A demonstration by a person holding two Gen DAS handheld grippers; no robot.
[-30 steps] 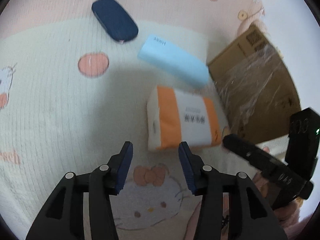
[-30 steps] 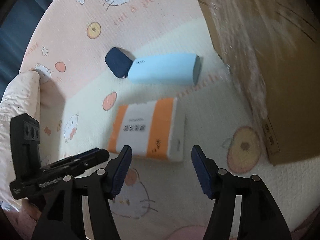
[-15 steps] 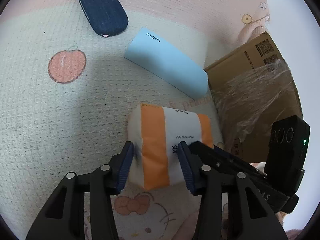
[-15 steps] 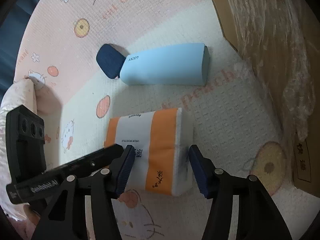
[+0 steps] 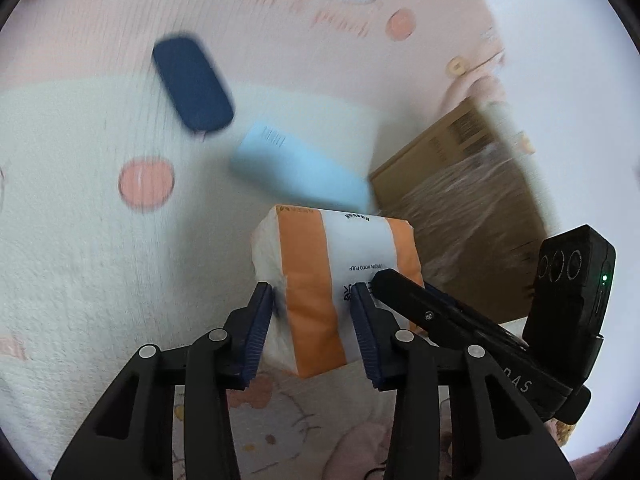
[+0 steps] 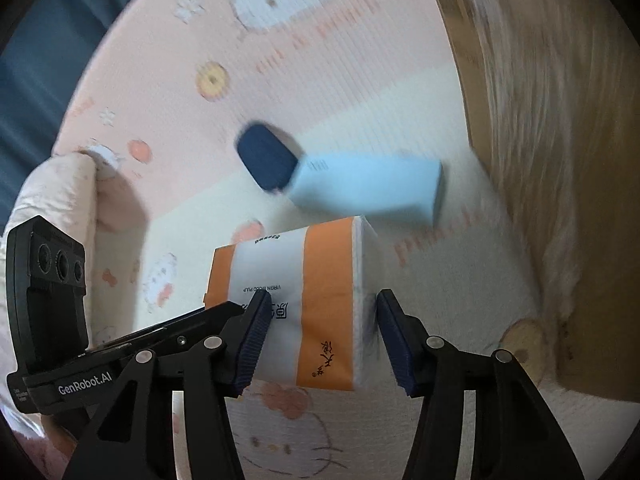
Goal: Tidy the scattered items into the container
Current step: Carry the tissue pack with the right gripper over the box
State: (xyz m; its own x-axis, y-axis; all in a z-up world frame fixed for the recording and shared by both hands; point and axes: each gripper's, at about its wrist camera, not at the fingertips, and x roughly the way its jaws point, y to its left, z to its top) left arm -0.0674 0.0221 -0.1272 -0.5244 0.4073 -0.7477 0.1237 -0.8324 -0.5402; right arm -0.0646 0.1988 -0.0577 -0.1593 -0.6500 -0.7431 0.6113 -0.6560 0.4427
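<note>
A: Nearest: left tool (image 5: pixel 314 320), jaws closing, pads pressed on one end of the tissue pack (image 5: pixel 340 280), orange-and-white wrapper dented at the left pad.

B: Right tool (image 6: pixel 320 332) on the other end of the same pack. Its left pad touches the wrapper; the right pad stands just beside the end face, contact there hard to tell. Jaws about half spread.

A: Pack sits between both tools, near edge raised above the printed mat (image 5: pixel 80 260). Each tool's black body and camera housing shows in the other's view.

B: Beyond the pack: light blue case (image 6: pixel 368 188), lying flat on the mat, blurred. Small print at one end, unreadable.

A: Just past it, dark blue pouch (image 5: pixel 192 84), oval, flat on the mat. From the right view its end touches or overlaps the blue case; from the left view they sit apart.

B: Cardboard box (image 5: pixel 460 208) to the right, clear plastic film over its side. Near the blue case's end.

A: Pale cushion (image 6: pixel 60 200) at far left edge.
</note>
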